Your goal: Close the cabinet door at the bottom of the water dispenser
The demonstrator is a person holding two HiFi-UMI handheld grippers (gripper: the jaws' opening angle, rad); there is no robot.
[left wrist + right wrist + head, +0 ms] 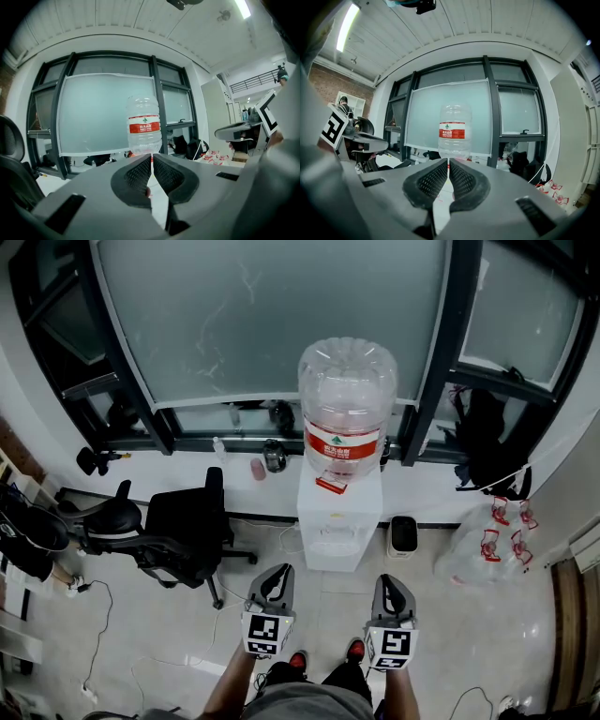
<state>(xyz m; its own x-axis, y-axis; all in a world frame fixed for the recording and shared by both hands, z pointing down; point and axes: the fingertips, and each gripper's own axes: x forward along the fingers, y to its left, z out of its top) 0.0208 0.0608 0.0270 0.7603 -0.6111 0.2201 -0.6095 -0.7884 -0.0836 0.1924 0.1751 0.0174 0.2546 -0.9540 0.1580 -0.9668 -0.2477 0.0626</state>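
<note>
The dispenser (339, 521) stands at frame centre, bottle (347, 399) on top; its door cannot be made out from above. Lower centre, the left hand-held gripper (278, 570) and right hand-held gripper (390, 581) are both pinched together, empty.

red label (452, 131) on water bottle (455, 114), white Chinese characters 农夫山泉, small green logo above them
</note>
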